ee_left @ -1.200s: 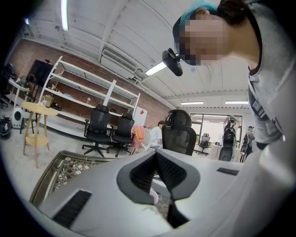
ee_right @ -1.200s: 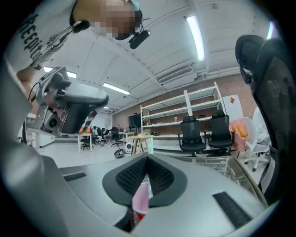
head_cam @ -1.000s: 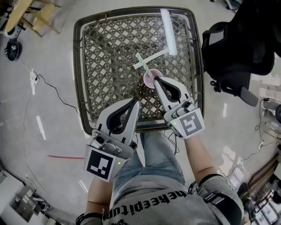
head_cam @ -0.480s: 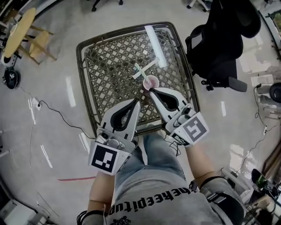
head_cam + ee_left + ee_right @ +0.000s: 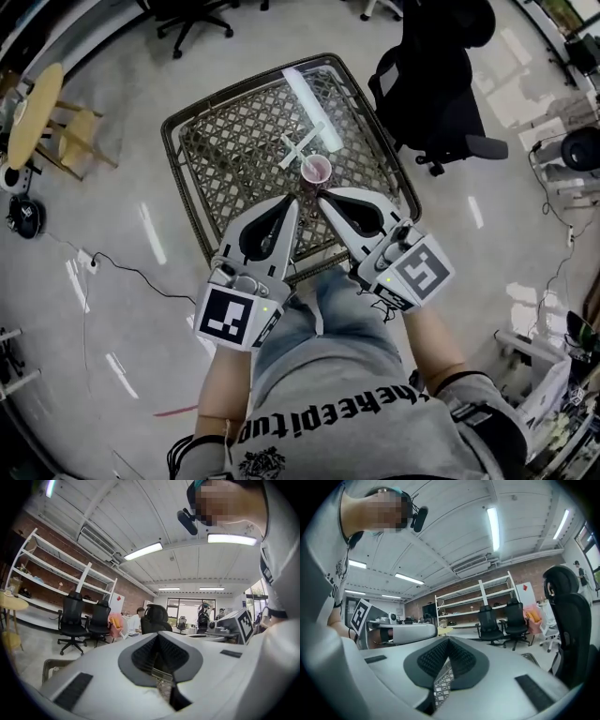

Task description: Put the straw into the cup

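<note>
A small pink cup (image 5: 317, 170) stands on the wicker table (image 5: 225, 150) toward its near right part. A thin pale straw (image 5: 298, 150) leans out of the cup up and to the left, crossing a white paper strip (image 5: 309, 141). My left gripper (image 5: 292, 201) and right gripper (image 5: 322, 198) hover side by side over the table's near edge, just short of the cup. Both are shut with nothing in them. The left gripper view shows its jaws (image 5: 158, 637) closed against the room, and so does the right gripper view (image 5: 447, 641). Neither gripper view shows the cup.
A black office chair (image 5: 434, 80) stands close to the table's right side. A yellow round stool (image 5: 36, 114) is on the floor at far left. A cable (image 5: 122, 270) runs across the floor left of the table. A bright light reflection (image 5: 311, 96) lies on the tabletop.
Both grippers have drawn back from the cup toward the person; the right one's tip was at the cup's rim a second ago. The head view has risen and now takes in more floor.
</note>
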{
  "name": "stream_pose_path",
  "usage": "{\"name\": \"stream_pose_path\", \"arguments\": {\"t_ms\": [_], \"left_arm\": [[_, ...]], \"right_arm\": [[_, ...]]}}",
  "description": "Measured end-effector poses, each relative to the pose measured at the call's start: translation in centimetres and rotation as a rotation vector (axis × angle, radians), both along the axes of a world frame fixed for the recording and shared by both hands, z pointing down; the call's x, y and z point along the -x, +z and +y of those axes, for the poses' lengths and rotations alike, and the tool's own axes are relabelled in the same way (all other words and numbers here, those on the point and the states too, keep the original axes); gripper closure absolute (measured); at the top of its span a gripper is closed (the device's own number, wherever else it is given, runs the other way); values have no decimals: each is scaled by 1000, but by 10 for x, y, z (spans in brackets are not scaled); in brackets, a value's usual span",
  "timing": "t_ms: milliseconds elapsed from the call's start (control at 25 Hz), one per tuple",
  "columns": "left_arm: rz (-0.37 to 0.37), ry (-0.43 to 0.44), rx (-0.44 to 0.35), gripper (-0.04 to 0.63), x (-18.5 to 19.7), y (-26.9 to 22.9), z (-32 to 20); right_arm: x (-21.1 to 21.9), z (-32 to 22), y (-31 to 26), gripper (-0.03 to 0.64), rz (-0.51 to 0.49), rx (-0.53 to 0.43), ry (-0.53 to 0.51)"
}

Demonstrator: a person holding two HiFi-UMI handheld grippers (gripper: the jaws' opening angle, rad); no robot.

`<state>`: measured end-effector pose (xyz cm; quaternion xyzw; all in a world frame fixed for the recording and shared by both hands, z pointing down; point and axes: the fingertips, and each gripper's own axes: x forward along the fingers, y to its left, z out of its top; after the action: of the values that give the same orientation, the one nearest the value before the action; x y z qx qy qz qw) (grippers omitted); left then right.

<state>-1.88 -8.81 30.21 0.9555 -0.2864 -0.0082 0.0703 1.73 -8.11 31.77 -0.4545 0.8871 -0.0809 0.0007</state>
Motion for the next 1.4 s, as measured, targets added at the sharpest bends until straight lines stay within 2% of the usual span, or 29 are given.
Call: {"name": "stream_pose_path", "arguments": {"t_ms": [400, 840, 1080, 1400], "left_arm": [[24, 153, -63, 552, -15, -22, 37], [33, 289, -115, 552, -3, -40, 64], [24, 323, -126, 552, 5, -41, 81], [31, 318, -137, 552, 19, -45, 88]], "right_arm": [[-8, 44, -35, 609, 32, -46, 120], [13, 73, -56, 609, 56, -89, 237], [24, 88, -59, 609, 64, -103, 271], [38, 96, -62, 609, 70, -115, 274]]}}
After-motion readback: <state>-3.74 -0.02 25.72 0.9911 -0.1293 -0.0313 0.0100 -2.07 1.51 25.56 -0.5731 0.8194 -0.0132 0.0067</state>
